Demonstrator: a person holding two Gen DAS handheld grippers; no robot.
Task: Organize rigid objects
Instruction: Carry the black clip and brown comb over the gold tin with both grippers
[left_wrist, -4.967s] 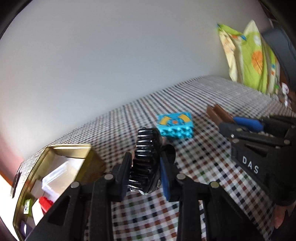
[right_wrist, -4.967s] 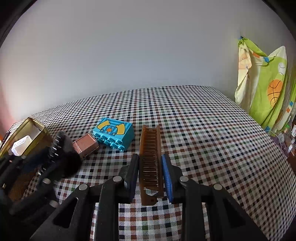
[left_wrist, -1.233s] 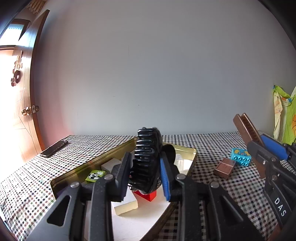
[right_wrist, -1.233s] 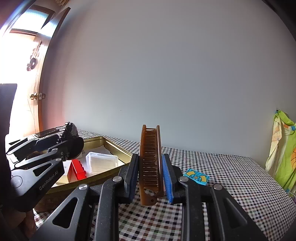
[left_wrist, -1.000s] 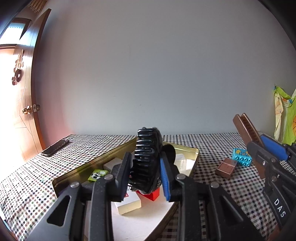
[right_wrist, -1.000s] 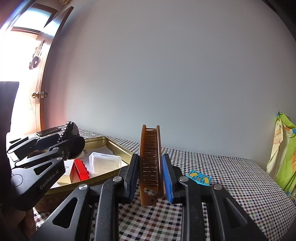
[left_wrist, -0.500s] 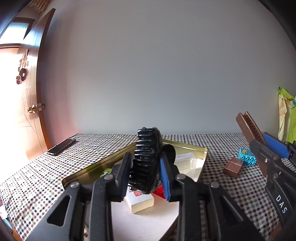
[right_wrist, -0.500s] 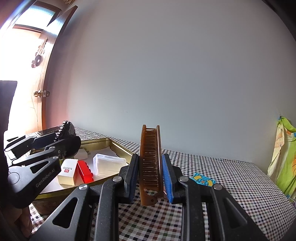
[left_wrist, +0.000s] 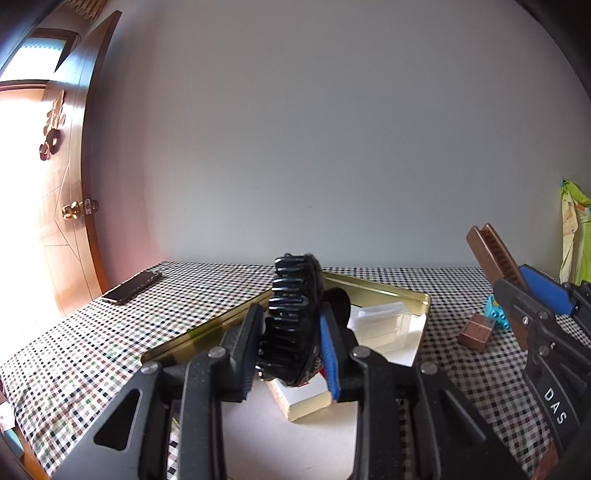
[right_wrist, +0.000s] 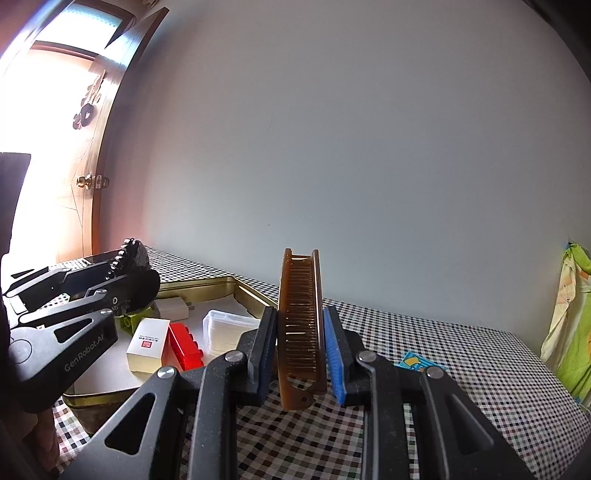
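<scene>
**Both grippers loaded above the checked tabletop**

A cloth of small checks in black, white, brown and green covers the tabletop (left_wrist: 92, 354), which runs back to a plain pale wall. A shallow rectangular tin (right_wrist: 221, 284) of shiny gold metal sits toward the left edge, its thin upright walls bright inside and its floor lined white. On that floor lie a cream cardboard box (right_wrist: 147, 343) with a small red mark, a glossy red studded brick (right_wrist: 186, 347) touching its side, a clear, rounded-corner plastic case (right_wrist: 227, 328) beyond them, a pale plug-like block (right_wrist: 171, 308) and a lime-green studded piece (right_wrist: 129, 321) half hidden by the left tool.

The left gripper (left_wrist: 291, 347), matte black with one blue ribbed pad, is clamped on a glossy black hair claw (left_wrist: 291, 314) with curved interlocking teeth; the claw hangs over the tin's near half, above the cream box.

The right gripper (right_wrist: 301, 350), of the same build, pinches a translucent amber-brown folding comb (right_wrist: 301, 325) standing upright on its long edge, its fine teeth showing between two flat side bars. It is held over the cloth just beside the tin's right wall.

Toward the right edge of the tabletop, a turquoise studded brick (left_wrist: 496, 314) sits near a small coppery-brown rectangular block (left_wrist: 476, 330). A flat dark phone (left_wrist: 131, 286) lies near the far left corner.
</scene>
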